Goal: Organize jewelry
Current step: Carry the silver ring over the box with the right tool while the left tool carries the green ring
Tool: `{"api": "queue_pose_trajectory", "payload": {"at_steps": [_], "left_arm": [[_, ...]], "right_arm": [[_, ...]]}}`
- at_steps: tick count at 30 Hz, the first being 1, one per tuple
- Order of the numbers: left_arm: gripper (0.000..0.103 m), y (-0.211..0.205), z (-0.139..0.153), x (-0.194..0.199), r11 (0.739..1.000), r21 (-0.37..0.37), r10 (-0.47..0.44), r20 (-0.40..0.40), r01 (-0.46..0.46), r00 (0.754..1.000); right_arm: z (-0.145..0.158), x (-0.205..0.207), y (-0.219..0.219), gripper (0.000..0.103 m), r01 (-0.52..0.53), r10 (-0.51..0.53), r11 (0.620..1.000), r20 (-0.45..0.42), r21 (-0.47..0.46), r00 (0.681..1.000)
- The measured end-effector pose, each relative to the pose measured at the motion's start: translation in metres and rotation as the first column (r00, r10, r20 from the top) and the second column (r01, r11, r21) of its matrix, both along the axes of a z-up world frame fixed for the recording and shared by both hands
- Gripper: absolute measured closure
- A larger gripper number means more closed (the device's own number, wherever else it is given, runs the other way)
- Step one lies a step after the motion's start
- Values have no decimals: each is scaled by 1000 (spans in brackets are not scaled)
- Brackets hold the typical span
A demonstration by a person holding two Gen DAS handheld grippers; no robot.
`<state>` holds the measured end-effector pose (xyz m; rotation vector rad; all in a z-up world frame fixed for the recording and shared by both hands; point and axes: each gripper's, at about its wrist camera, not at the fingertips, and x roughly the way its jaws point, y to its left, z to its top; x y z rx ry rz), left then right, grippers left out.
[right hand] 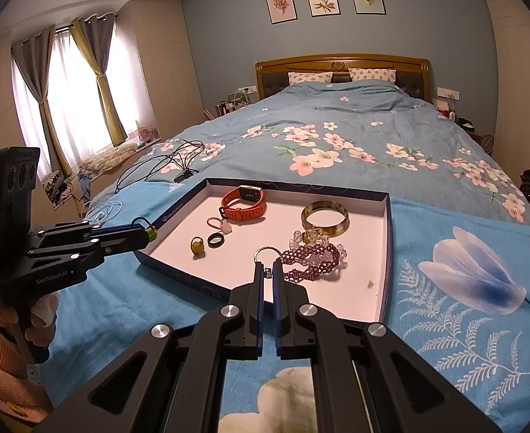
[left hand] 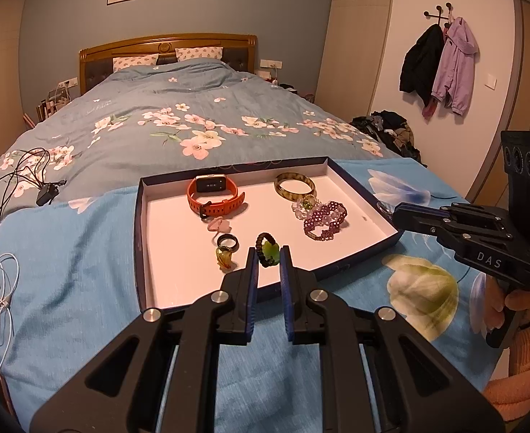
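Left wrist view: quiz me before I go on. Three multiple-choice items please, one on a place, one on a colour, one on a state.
1. Where is the orange watch?
A. In the tray, near its far wall
B. Outside it, on the bed
C. On a pillow

2. What colour is the bead bracelet?
A. Yellow
B. Dark purple
C. Blue

3. How do the left tongs stand?
A. Wide open, empty
B. Shut on a bangle
C. Shut on the green-stone ring

Key:
1 A, the watch lies on the tray's white floor just below the far rim.
2 B, its beads read dark purple against the white.
3 C, both pads flank the ring closely and it sits lifted between them.
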<state>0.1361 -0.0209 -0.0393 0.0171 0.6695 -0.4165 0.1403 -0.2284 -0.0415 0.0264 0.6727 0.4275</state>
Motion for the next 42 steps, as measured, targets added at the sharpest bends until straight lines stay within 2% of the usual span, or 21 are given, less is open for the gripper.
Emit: {"api": "queue_pose_trajectory", "payload": {"at_steps": [42], "left_arm": [[91,2,-1,29,999,26,37,21,-38,999]], "right_arm": [[5,28,3,100,9,-9,1000,5,-7,1000]]}}
